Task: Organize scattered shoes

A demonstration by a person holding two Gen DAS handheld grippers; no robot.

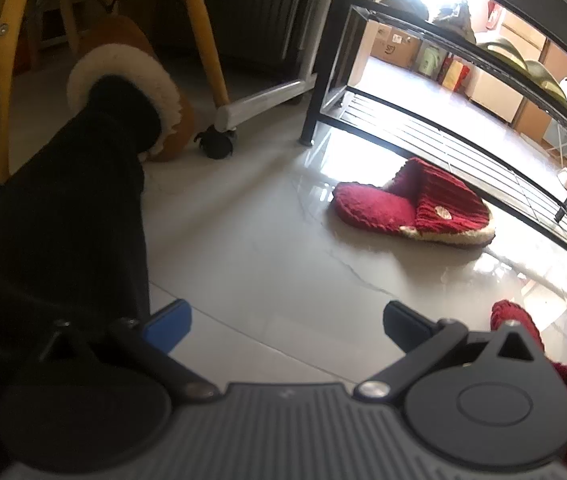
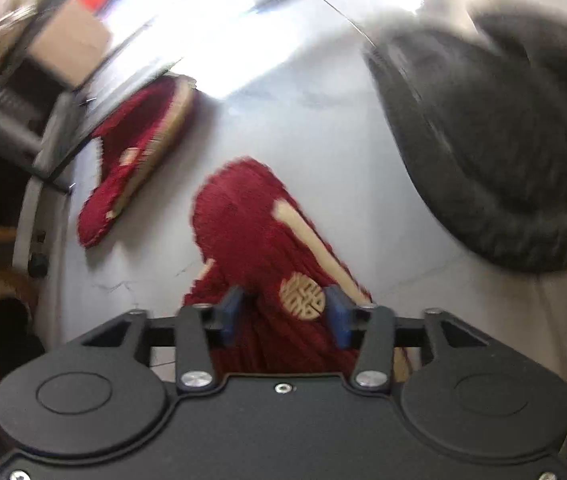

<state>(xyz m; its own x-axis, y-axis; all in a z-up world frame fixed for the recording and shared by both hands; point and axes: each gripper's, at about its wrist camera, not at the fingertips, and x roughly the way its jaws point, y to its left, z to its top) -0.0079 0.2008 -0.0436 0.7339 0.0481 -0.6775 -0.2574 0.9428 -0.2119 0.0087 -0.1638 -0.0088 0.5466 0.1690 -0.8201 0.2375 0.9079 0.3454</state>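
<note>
Red knit slipper (image 2: 259, 240), cream-trimmed, gold emblem, between right gripper (image 2: 285, 312) fingers.

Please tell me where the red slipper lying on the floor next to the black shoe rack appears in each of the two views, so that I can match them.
Left wrist: the red slipper lies right of centre on the floor, just in front of the black shoe rack.
Right wrist: the same slipper is at upper left, blurred and seen tilted.
Shared landmark: the shoe rack beside it.
</note>
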